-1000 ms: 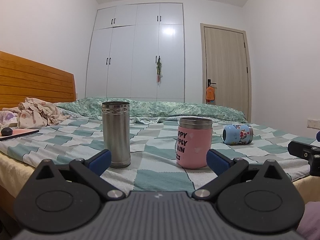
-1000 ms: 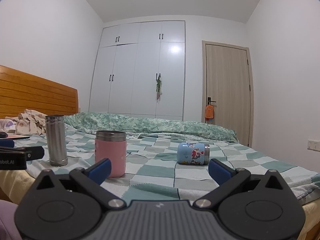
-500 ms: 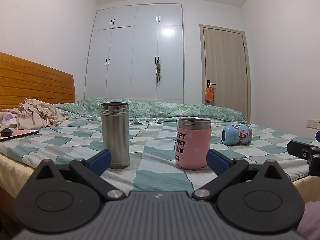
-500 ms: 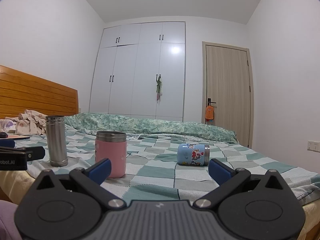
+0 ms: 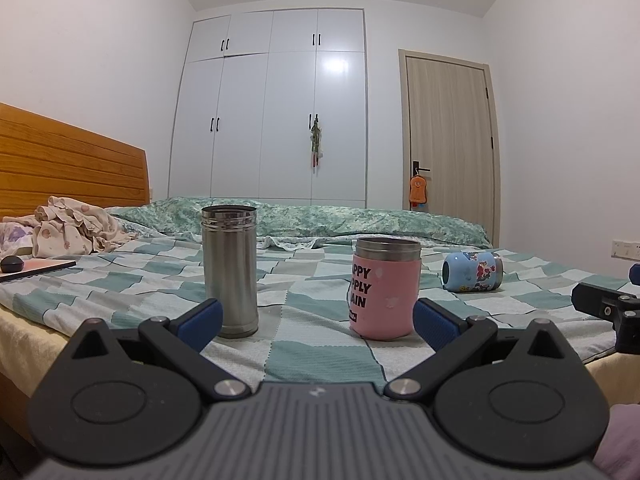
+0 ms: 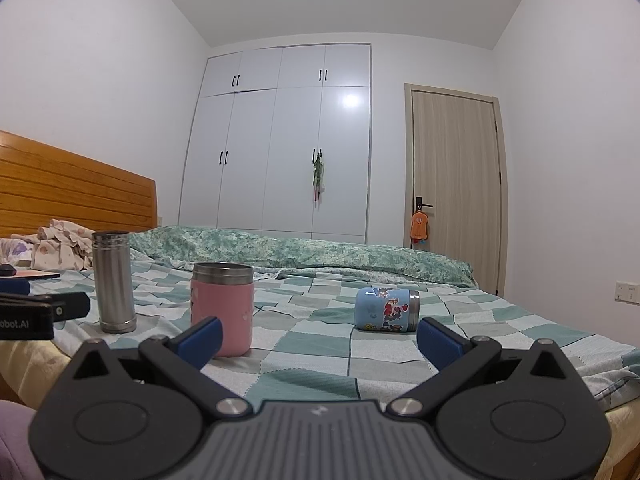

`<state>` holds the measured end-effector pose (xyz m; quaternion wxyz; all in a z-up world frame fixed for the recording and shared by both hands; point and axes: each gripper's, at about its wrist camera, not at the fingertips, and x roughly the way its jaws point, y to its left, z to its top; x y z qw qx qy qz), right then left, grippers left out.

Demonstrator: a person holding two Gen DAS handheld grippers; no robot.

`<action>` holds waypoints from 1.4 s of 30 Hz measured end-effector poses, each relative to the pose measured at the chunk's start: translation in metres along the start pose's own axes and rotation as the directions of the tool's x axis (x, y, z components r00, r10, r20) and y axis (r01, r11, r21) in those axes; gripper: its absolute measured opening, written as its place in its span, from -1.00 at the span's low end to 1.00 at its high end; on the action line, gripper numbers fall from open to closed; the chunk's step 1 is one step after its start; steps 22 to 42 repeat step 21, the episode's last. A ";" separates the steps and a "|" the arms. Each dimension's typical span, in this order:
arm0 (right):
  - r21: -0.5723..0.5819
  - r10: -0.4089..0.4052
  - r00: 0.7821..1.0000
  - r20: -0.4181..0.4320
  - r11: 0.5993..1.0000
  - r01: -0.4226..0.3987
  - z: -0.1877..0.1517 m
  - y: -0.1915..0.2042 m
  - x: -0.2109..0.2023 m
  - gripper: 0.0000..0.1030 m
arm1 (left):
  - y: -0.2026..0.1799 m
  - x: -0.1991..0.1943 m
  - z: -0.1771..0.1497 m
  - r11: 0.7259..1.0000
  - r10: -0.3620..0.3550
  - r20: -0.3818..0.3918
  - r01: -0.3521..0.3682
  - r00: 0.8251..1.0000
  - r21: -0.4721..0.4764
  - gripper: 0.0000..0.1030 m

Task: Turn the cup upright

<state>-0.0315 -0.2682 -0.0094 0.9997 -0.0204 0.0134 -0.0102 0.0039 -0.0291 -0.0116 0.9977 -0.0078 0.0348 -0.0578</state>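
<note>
A small blue cartoon-print cup [image 6: 387,309] lies on its side on the checked bedspread, its steel rim pointing right; it also shows in the left wrist view [image 5: 473,271] at the right. A pink cup [image 5: 385,289] and a tall steel cup [image 5: 230,271] stand upright; both also show in the right wrist view, the pink cup [image 6: 222,308] and the steel cup [image 6: 113,287]. My left gripper [image 5: 316,320] is open and empty, short of the two upright cups. My right gripper [image 6: 318,340] is open and empty, short of the blue cup.
The bed [image 6: 320,344] has a checked green cover, with a rumpled quilt [image 6: 304,252] along the far side. Crumpled clothes [image 5: 72,228] and a flat pad with a dark mouse [image 5: 12,265] lie at the left by the wooden headboard [image 5: 68,168]. Wardrobe and door stand behind.
Both grippers have barely shifted; the views sit slightly differently. The cups have not moved and both grippers stay open.
</note>
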 end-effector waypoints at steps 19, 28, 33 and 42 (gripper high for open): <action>-0.002 0.000 1.000 0.001 1.000 0.000 0.000 0.000 0.000 1.00 | -0.001 -0.003 0.000 1.000 -0.011 0.013 0.011 1.000 -0.007 1.00; -0.002 0.001 1.000 0.001 1.000 -0.001 0.000 0.000 0.000 1.00 | -0.001 -0.002 0.000 1.000 -0.011 0.010 0.011 1.000 -0.006 1.00; -0.002 0.001 1.000 0.001 1.000 -0.001 0.000 0.000 0.000 1.00 | -0.001 -0.002 0.000 1.000 -0.011 0.010 0.011 1.000 -0.006 1.00; -0.002 0.001 1.000 0.001 1.000 -0.001 0.000 0.000 0.000 1.00 | -0.001 -0.002 0.000 1.000 -0.011 0.010 0.011 1.000 -0.006 1.00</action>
